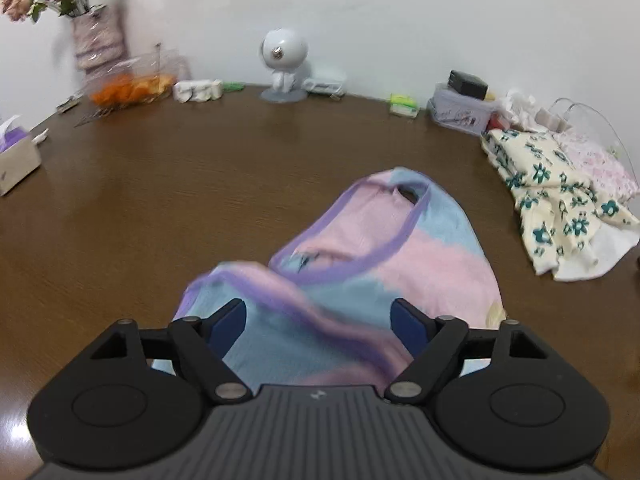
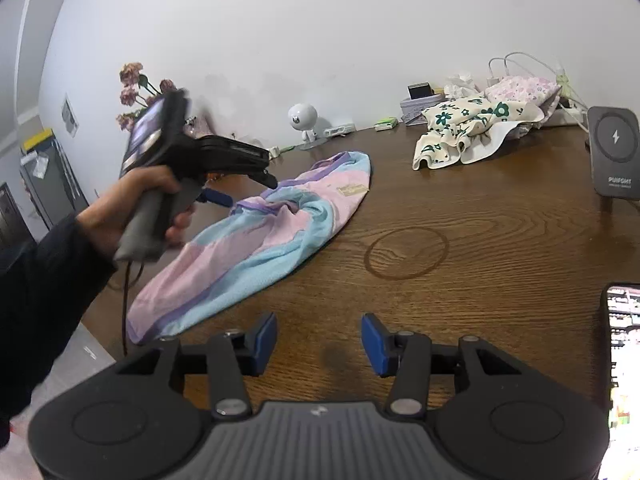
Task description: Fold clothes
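My left tool (image 1: 320, 320) hangs released over the pink-blue garment (image 1: 360, 248) lying crumpled at lower centre of the desk (image 1: 200, 184), while my right tool (image 2: 319, 340) is released too, over bare desk at frame bottom.

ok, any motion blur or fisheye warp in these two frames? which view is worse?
Left wrist view is worse: the vase of flowers and fruit basket smear sideways, and the near fold of the pastel garment is soft. Right wrist view: the table grain is crisp; only the left gripper and the hand holding it blur. Both views bow the table edge and darken at the corners.
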Action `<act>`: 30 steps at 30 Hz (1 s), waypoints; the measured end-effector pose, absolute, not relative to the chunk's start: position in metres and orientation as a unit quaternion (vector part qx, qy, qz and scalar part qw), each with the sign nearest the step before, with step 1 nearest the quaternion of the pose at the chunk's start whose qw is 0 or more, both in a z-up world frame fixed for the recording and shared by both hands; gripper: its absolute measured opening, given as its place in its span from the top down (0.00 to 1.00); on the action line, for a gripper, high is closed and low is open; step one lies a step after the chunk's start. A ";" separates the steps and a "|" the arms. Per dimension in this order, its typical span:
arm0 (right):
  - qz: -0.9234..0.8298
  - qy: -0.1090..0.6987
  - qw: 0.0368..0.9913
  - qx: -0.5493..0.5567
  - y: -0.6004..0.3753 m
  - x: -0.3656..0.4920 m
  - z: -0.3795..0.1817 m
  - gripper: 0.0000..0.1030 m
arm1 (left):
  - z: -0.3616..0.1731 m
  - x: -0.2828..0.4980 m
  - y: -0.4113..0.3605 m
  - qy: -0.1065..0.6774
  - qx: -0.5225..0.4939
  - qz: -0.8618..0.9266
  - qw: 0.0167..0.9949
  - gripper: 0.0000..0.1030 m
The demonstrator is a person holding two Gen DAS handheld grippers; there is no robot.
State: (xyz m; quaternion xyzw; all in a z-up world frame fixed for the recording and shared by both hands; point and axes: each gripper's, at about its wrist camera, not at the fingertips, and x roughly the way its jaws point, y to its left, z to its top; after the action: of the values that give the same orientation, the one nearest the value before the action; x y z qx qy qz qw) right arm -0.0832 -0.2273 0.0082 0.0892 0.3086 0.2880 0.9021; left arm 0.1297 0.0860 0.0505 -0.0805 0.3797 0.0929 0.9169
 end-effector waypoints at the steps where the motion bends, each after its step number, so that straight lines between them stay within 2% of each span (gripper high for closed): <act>1: 0.284 0.310 0.903 0.086 -0.228 -0.083 0.008 0.56 | 0.050 0.136 0.087 0.382 -0.088 0.081 0.916 0.29; 2: 0.281 0.312 0.903 0.087 -0.229 -0.082 0.006 0.56 | 0.048 0.143 0.087 0.388 -0.098 0.070 0.914 0.33; 4: 0.277 0.320 0.901 0.093 -0.231 -0.078 0.003 0.56 | 0.040 0.162 0.087 0.418 -0.123 0.053 0.899 0.50; 5: 0.275 0.324 0.900 0.095 -0.230 -0.076 0.002 0.56 | 0.036 0.170 0.087 0.430 -0.133 0.048 0.892 0.77; 6: 0.275 0.325 0.900 0.093 -0.229 -0.075 0.001 0.56 | 0.033 0.173 0.085 0.437 -0.137 0.049 0.888 1.00; 9: 0.279 0.321 0.901 0.083 -0.226 -0.077 0.002 0.56 | 0.043 0.160 0.067 0.404 -0.136 0.002 0.905 1.00; 14: 0.271 0.312 0.906 0.092 -0.230 -0.076 0.003 0.56 | 0.091 0.107 0.015 0.341 -0.101 -0.161 0.921 1.00; 18: 0.259 0.298 0.911 0.117 -0.240 -0.076 0.006 0.56 | 0.107 0.036 -0.020 0.342 -0.049 -0.299 0.889 1.00; 21: 0.253 0.279 0.917 0.132 -0.252 -0.083 0.012 0.56 | 0.098 -0.020 -0.033 0.342 0.008 -0.361 0.868 0.99; 26: 0.230 0.262 0.927 0.140 -0.278 -0.078 0.025 0.55 | 0.068 -0.084 -0.019 0.378 -0.024 -0.355 0.855 0.99; 30: 0.269 0.261 0.920 0.116 -0.271 -0.052 0.040 0.45 | 0.050 -0.118 -0.013 0.409 -0.061 -0.348 0.842 0.99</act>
State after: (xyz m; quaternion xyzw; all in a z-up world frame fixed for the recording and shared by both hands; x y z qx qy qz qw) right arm -0.0520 -0.2707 0.0400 0.1160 0.2606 0.2686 0.9201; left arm -0.1182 -0.0129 0.0497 -0.0613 0.4087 -0.3478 0.8416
